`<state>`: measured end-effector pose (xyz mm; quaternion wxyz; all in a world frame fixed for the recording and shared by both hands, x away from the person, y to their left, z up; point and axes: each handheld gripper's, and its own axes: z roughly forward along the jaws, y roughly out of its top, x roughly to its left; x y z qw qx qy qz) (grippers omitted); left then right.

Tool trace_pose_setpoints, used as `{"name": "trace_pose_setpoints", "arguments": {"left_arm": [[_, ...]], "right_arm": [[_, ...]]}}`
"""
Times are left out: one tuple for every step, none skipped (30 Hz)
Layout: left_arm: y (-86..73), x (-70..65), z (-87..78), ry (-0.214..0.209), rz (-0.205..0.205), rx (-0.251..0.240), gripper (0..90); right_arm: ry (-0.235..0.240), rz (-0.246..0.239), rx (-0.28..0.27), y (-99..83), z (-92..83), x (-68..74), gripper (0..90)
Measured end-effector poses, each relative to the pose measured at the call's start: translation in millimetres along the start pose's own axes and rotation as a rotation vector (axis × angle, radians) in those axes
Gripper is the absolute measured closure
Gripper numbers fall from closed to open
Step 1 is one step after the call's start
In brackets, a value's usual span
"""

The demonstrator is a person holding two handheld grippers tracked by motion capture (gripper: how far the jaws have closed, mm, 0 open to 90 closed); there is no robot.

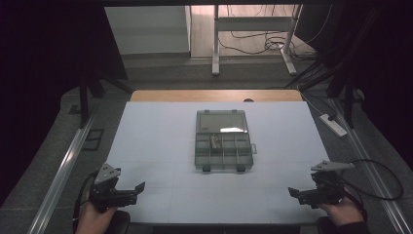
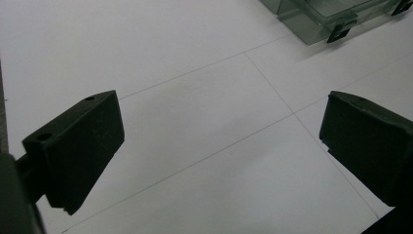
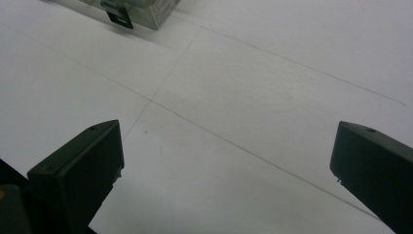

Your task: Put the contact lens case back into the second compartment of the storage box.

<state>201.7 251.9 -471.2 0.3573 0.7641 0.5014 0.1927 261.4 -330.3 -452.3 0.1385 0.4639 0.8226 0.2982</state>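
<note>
Between both released claws, left (image 1: 139,187) and right (image 1: 292,191), sits an organizer box (image 1: 223,141).

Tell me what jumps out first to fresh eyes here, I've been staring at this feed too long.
The clear compartment box sits open at the middle of the white table, lid laid back toward the far edge, something small in one of its upper middle cells. At the near edge, the left claw and right claw are both open and empty, pointing inward, well apart from the box.
</note>
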Motion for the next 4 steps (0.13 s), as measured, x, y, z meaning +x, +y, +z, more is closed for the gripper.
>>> {"name": "trace_pose_setpoints", "arguments": {"left_arm": [[0.1,0.0,0.1,0.000,0.000,0.000,2.6],[0.2,0.0,0.1,-0.001,0.000,-0.001,2.6],[0.5,-0.1,0.1,-0.001,0.000,-0.002,2.5],[0.8,-0.4,0.5,-0.001,0.001,0.000,2.5]], "right_arm": [[-0.006,-0.001,0.002,-0.4,-0.4,-0.1,0.0],[-0.008,-0.002,0.001,-0.7,-0.6,0.0,0.0],[-0.010,-0.004,0.002,-0.9,-0.5,0.1,0.0],[-0.013,-0.007,0.005,-0.9,-0.1,0.3,0.0]]}}
